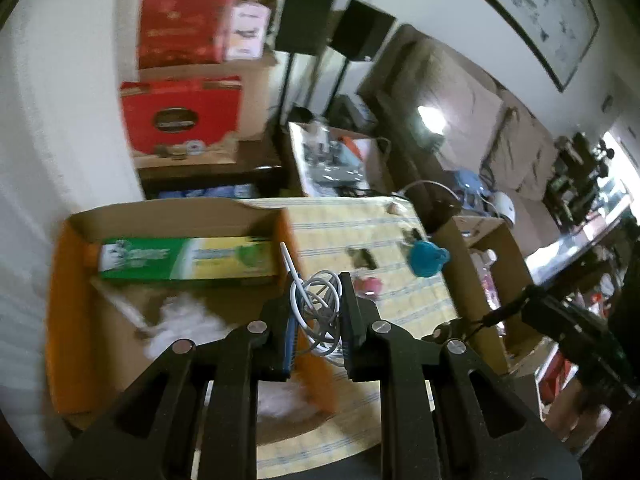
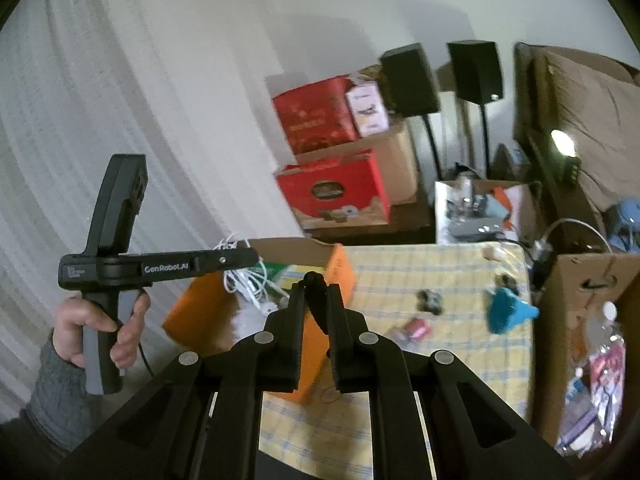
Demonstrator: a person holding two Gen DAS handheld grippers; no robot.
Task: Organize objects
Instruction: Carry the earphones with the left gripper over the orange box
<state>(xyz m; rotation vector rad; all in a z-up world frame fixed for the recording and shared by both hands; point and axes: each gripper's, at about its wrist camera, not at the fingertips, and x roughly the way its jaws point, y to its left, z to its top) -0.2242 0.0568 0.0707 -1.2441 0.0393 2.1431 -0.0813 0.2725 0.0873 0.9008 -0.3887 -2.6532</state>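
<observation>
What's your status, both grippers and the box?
Left gripper shut on white cable. Right gripper shut on small black item. Orange box open below, nothing blocking.

Brightness: we see an evenly lit indoor room, neither dim nor harsh.
Light sources: we note a small bright lamp (image 1: 432, 119) blown out to white, also seen from the right wrist (image 2: 562, 144); daylight enters at a window (image 1: 622, 160) on the far right edge.
Shadows: we see soft shadows behind the two dark speakers (image 2: 440, 76) on the white wall (image 2: 160, 60).
Blur: we find motion smear over the red boxes (image 1: 180, 116) and the items on the checked tablecloth (image 1: 360, 236); the gripper arms close to the lens stay sharper.
Distortion: we see strong fisheye bending, with black corners and the picture frame (image 1: 552, 28) curved.
</observation>
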